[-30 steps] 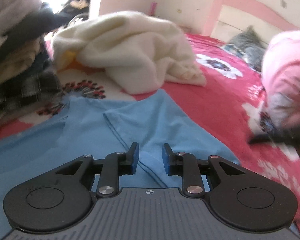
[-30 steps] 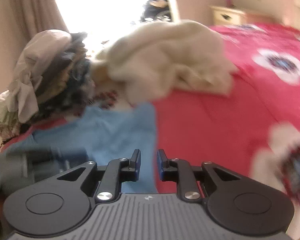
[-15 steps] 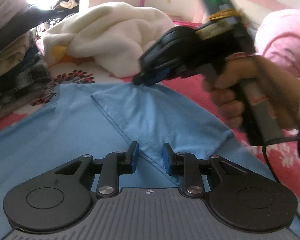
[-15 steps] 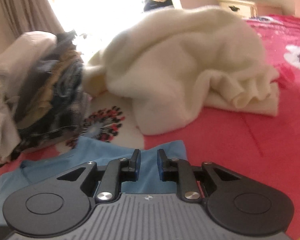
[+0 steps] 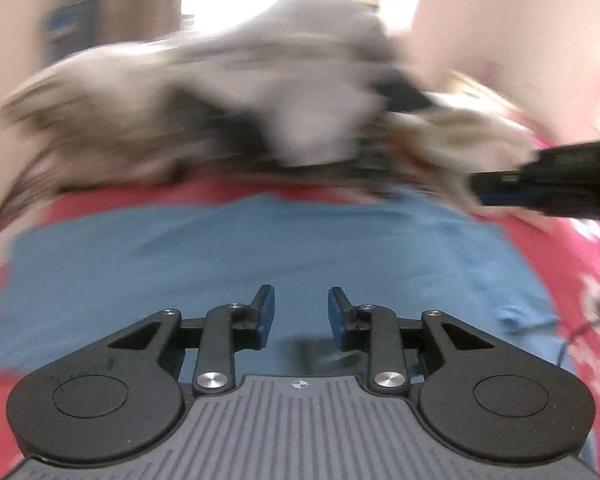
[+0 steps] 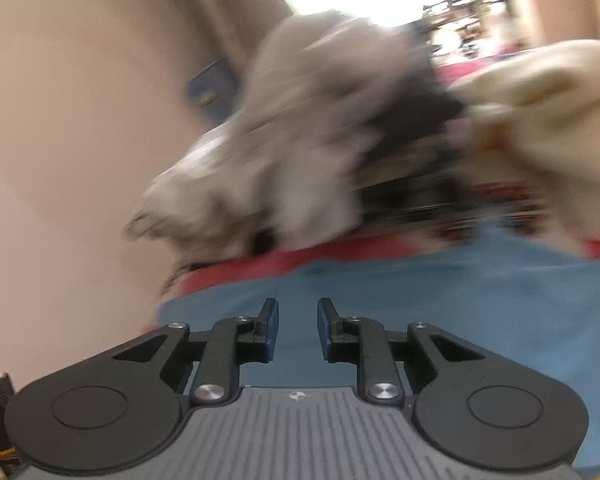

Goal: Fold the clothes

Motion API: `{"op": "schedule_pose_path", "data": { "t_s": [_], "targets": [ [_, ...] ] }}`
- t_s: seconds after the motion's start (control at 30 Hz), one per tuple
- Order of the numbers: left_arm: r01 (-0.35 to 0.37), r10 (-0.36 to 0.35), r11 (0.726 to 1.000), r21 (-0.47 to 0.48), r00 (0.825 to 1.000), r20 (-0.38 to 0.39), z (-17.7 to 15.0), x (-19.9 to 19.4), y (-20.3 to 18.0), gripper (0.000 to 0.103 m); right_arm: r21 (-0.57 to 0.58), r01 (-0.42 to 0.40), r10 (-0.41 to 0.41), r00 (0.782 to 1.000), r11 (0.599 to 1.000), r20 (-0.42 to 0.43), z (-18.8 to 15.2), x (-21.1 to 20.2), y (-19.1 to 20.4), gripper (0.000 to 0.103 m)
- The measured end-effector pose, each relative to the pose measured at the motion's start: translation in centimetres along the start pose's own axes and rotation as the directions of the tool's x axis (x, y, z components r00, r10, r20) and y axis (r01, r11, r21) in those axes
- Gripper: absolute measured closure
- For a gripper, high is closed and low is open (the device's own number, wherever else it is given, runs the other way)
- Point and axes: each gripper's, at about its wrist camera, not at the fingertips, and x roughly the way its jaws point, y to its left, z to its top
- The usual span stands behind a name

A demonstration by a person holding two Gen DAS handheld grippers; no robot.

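Setting: a blue garment (image 5: 260,248) lies spread flat on a red bedspread (image 5: 112,204), both wrist views smeared by motion blur.
Left gripper: the left gripper (image 5: 301,312) hangs above the blue cloth, its blue-padded jaws apart and opening, nothing between them; the fabric fills the view beneath and ahead of the fingertips.
Right gripper: the right gripper (image 6: 297,328) points down over an edge of the same garment (image 6: 440,300), its jaws likewise parted and opening, with no cloth pinched between the pads.
Seen from the left: the right gripper (image 5: 540,186) enters at the right edge as a dark blurred shape, above the far right corner of the garment; whether it touches the cloth cannot be told.
Beyond the garment: a heap of grey and dark clothes (image 5: 220,112) sits just past the far edge of the blue cloth, with a cream blanket (image 6: 540,112) beside it on the right.
Background: pale wall (image 6: 80,120) and a bright window.
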Motion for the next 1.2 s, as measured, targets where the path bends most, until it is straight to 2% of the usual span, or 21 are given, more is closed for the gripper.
{"op": "schedule_pose_path", "data": {
  "t_s": [0.1,0.17,0.27,0.33,0.4,0.5,0.57,0.63,0.77,0.83,0.87,0.9,0.93,0.97,1.0,1.07,1.2],
  "targets": [
    [-0.139,0.136,0.982,-0.130,0.990,-0.029,-1.3,-1.4,5.8,0.071,-0.051,-0.089,0.083,0.991,0.995,-0.105,0.2,5.7,5.2,0.070],
    [-0.217,0.206,0.945,-0.243,0.976,-0.069,-2.2,-1.7,9.4,0.071,-0.085,-0.134,0.117,0.977,0.987,-0.181,0.2,10.0,8.7,0.068],
    [-0.286,0.261,0.873,-0.394,0.958,-0.116,-3.5,-1.7,13.6,0.069,-0.120,-0.161,0.127,0.960,0.980,-0.250,0.4,15.6,12.7,0.064],
    [-0.300,0.276,0.837,-0.457,0.954,-0.119,-4.0,-1.4,15.3,0.067,-0.141,-0.178,0.131,0.947,0.974,-0.292,0.6,19.3,15.3,0.060],
    [-0.288,0.272,0.793,-0.537,0.956,-0.111,-4.2,-1.2,17.2,0.066,-0.158,-0.188,0.127,0.936,0.970,-0.330,0.7,22.7,17.6,0.049],
    [-0.248,0.254,0.732,-0.635,0.964,-0.083,-4.6,-0.9,19.2,0.066,-0.183,-0.173,0.093,0.921,0.968,-0.379,0.7,26.8,20.2,0.049],
    [-0.226,0.246,0.706,-0.671,0.967,-0.066,-4.7,-0.5,20.1,0.066,-0.210,-0.150,0.054,0.913,0.966,-0.405,0.2,29.0,21.4,0.049],
    [-0.218,0.243,0.704,-0.676,0.968,-0.059,-4.8,0.0,20.4,0.066,-0.247,-0.122,0.006,0.906,0.961,-0.423,-0.4,31.1,22.5,0.049],
    [-0.223,0.268,0.729,-0.647,0.963,-0.030,-5.1,0.1,20.2,0.068,-0.328,-0.053,-0.104,0.891,0.943,-0.443,-2.5,33.3,22.4,0.049],
    [-0.243,0.296,0.735,-0.632,0.955,-0.024,-5.3,0.3,20.0,0.077,-0.351,-0.044,-0.115,0.900,0.935,-0.420,-3.3,33.6,22.4,0.050],
    [-0.259,0.313,0.740,-0.621,0.949,-0.022,-5.3,0.2,19.8,0.080,-0.365,-0.043,-0.118,0.905,0.930,-0.408,-3.5,33.5,22.4,0.058],
    [-0.272,0.330,0.745,-0.609,0.944,-0.018,-5.3,0.2,19.5,0.085,-0.368,-0.040,-0.120,0.908,0.929,-0.401,-3.5,33.3,22.2,0.073],
    [-0.282,0.343,0.752,-0.595,0.939,-0.012,-5.3,0.3,19.2,0.091,-0.364,-0.036,-0.121,0.909,0.931,-0.399,-3.4,33.2,21.8,0.079],
    [-0.292,0.354,0.761,-0.579,0.935,-0.005,-5.3,0.3,18.8,0.094,-0.360,-0.032,-0.121,0.910,0.932,-0.396,-3.3,33.1,21.4,0.090],
    [-0.303,0.366,0.771,-0.560,0.931,0.002,-5.2,0.4,18.4,0.099,-0.332,-0.035,-0.108,0.910,0.943,-0.400,-3.0,32.9,20.8,0.095],
    [-0.323,0.391,0.794,-0.516,0.920,0.027,-4.9,0.2,17.5,0.100,-0.237,-0.053,-0.050,0.912,0.970,-0.408,-1.9,31.9,19.3,0.095],
    [-0.316,0.405,0.830,-0.459,0.908,0.106,-4.3,-1.1,15.9,0.101,-0.128,-0.129,0.076,0.933,0.983,-0.351,-0.1,27.9,17.6,0.096]
  ]
}}
